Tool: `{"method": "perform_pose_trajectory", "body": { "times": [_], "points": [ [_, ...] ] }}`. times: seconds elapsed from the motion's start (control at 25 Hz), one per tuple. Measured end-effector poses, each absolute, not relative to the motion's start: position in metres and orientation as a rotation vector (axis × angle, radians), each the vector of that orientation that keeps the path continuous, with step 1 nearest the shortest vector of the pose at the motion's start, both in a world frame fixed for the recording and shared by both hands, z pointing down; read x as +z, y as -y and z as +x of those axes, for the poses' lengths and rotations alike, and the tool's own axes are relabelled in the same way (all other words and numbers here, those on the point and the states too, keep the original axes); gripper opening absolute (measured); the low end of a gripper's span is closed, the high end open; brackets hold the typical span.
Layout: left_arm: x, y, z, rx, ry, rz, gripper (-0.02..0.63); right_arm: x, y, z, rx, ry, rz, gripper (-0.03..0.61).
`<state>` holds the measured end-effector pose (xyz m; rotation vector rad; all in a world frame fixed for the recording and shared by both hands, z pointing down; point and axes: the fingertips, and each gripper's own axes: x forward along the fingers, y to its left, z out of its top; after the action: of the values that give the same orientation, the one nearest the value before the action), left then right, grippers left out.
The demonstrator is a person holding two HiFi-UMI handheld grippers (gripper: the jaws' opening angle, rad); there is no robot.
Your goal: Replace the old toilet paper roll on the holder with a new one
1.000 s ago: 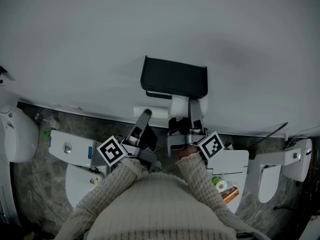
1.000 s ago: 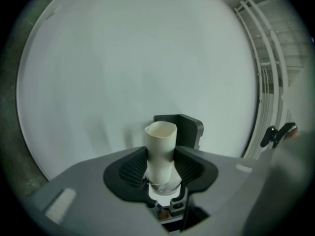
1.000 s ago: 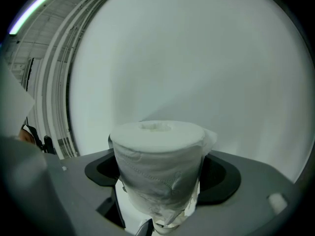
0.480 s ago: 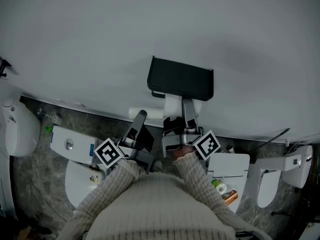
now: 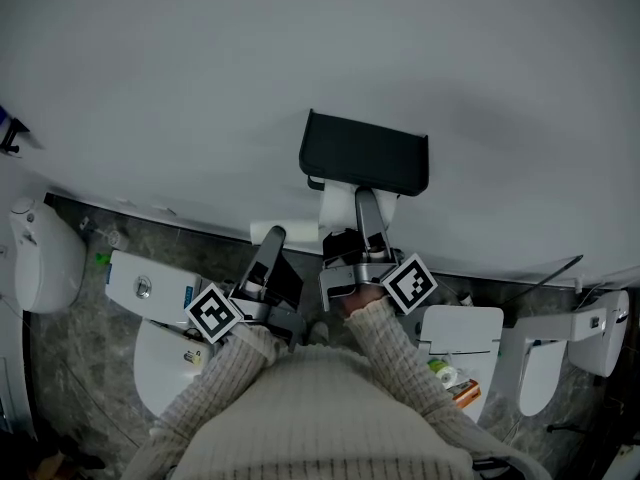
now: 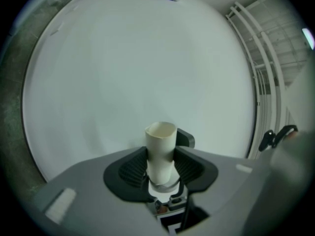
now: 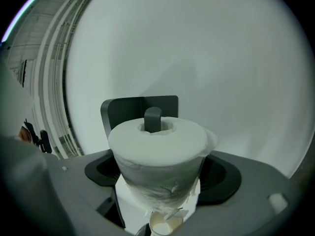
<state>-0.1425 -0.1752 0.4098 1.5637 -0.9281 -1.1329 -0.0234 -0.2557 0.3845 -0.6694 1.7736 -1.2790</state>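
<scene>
Presently, left gripper (image 6: 161, 157) clamped on cardboard tube (image 6: 160, 135), right gripper (image 7: 160, 178) clamped on full roll (image 7: 157, 144) at holder (image 7: 123, 109).

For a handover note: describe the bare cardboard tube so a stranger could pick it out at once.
Find the black wall-mounted paper holder on the pale wall. Below-left of it, the left gripper clamps a slim, off-white cardboard tube. Unlike the fat white paper roll beside it, it is bare.

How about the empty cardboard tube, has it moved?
Yes. In the head view, the cardboard tube has slid to the left, farther away from the black holder than it was a second ago.
</scene>
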Motion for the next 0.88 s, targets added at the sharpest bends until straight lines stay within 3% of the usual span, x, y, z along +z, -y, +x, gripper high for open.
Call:
{"method": "perform_pose_trajectory", "body": {
  "times": [0.64, 0.88],
  "points": [
    [0.413, 0.165, -0.124, -1.085, 0.868, 1.572, 0.164, 0.400, 0.229, -0.030, -1.401, -1.835, -0.632, 0.446],
    [0.413, 0.164, -0.106, -1.054, 0.830, 1.590, 0.164, 0.406, 0.203, -0.016, -1.419, -1.883, -0.648, 0.372]
  ]
}}
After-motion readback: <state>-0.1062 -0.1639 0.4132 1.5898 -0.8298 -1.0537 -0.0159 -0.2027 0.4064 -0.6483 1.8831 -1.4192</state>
